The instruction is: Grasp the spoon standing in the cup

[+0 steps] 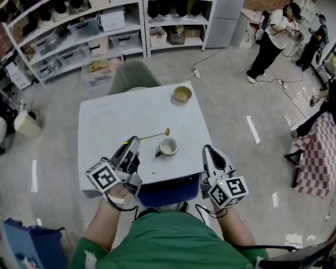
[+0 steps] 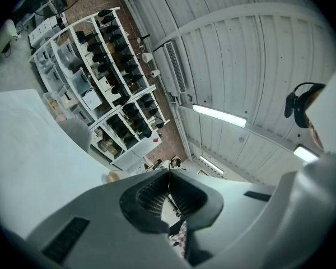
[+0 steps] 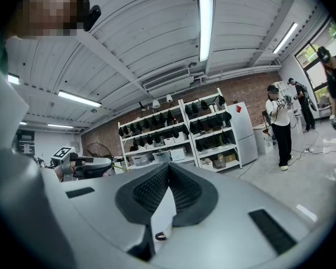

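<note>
White table [image 1: 112,133] sits centre frame on a grey floor [image 1: 229,94]. White cup [image 1: 168,147] is near the table's lower edge, with the gold spoon [image 1: 154,134] just above it, slanting left. Tan bowl [image 1: 182,94] is at the upper edge. Left gripper [image 1: 134,141] and right gripper [image 1: 208,148] flank the cup, both tongs closed tight on nothing. Shelving [image 1: 73,27] is upper left, people [image 1: 274,35] upper right.
</note>
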Available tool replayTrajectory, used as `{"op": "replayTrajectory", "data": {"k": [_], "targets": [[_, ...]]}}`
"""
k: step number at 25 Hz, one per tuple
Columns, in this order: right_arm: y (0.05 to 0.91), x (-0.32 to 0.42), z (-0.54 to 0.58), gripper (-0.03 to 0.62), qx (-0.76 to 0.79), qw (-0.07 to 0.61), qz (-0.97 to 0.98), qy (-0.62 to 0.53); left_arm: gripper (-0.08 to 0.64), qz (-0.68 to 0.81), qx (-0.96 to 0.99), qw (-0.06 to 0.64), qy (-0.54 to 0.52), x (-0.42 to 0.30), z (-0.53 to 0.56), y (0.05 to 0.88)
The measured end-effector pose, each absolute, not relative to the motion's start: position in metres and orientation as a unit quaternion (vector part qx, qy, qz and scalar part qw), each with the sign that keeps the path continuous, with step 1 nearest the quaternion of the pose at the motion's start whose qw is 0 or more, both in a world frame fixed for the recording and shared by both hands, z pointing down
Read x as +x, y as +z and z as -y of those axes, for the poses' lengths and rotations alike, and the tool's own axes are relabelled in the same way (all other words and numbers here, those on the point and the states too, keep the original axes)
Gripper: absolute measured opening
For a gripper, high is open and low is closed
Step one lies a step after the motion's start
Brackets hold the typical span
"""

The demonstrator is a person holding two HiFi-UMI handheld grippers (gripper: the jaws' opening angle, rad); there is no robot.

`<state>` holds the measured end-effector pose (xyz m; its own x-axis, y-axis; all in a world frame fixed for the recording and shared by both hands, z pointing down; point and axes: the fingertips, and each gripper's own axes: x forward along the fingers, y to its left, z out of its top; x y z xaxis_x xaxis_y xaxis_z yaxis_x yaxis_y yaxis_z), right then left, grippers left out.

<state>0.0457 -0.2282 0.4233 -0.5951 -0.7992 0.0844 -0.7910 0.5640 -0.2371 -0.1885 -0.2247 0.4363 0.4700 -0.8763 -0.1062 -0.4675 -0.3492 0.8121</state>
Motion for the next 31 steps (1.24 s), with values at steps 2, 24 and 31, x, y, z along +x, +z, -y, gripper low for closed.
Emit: {"op": "replayTrajectory", "data": {"k": [2, 24, 31], "targets": [[0.426, 0.045, 0.226, 0.023, -0.45, 0.016, -0.884, -0.126, 0.023, 0.435, 0.773, 0.371, -0.275, -0.189, 0.222, 0.44], [0.427, 0.05, 0.217, 0.023, -0.472, 0.015, -0.873, -0.12, 0.023, 0.42, 0.774, 0.392, -0.267, -0.186, 0.226, 0.456], [0.429, 0.068, 0.22, 0.023, -0.483, 0.019, -0.868, -0.115, 0.023, 0.4, 0.782, 0.394, -0.271, -0.165, 0.237, 0.457]]}}
